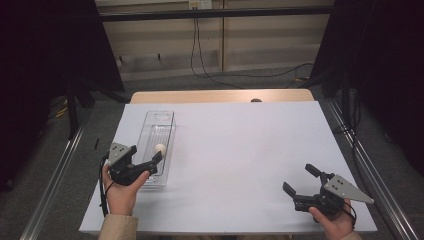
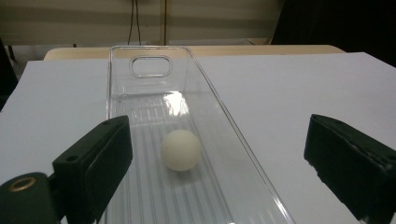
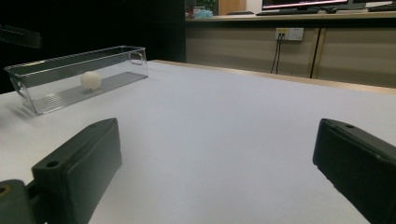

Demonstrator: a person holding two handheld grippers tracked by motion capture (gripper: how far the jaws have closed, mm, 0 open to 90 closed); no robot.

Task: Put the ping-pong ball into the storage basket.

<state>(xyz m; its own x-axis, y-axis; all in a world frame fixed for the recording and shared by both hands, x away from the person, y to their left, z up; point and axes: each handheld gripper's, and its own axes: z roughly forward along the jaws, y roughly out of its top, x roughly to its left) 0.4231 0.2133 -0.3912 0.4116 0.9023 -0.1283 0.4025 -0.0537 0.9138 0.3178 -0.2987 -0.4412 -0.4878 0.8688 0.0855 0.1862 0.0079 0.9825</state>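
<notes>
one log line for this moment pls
left gripper: open, over near end of clear tray | ball: loose in tray | right gripper: open, nothing between its jaws

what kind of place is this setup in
Probably a lab or office workroom: a white-topped table stands between dark curtain panels, with a wall power socket and dangling black cables behind, and a long desk beyond.

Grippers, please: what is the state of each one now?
Left gripper: open, holding nothing; the ball lies in the clear tray.
Right gripper: open, empty.
</notes>
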